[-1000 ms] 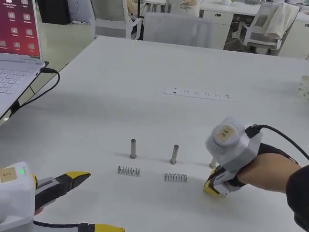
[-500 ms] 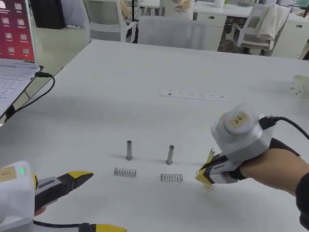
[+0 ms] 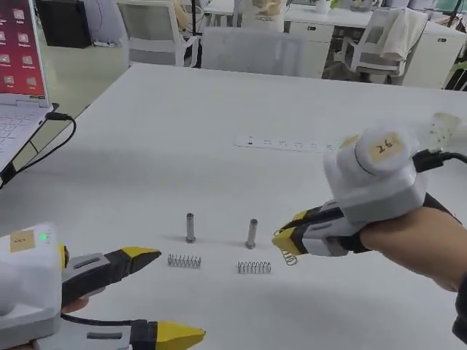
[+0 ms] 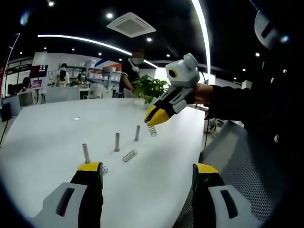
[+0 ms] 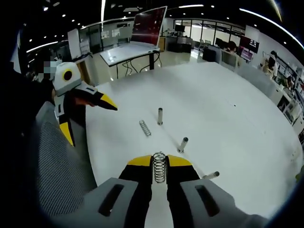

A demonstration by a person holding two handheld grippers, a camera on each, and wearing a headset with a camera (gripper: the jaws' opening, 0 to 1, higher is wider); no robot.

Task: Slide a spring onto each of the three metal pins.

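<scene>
White workbench [image 3: 219, 131] standing in an open office, carrying a laptop [image 3: 11, 87] at its left edge and a power strip [image 3: 288, 144] farther back.

Three metal pins [image 4: 117, 142] are standing in a row. Two springs [image 3: 184, 260] are lying flat, each just in front of a pin.

The right gripper [image 3: 281, 240] is pinching a third spring [image 5: 159, 173] between closed jaws, near the end pin [image 4: 137, 132].

The left gripper [image 3: 175, 294] is hovering with its jaws spread wide, carrying nothing.
</scene>
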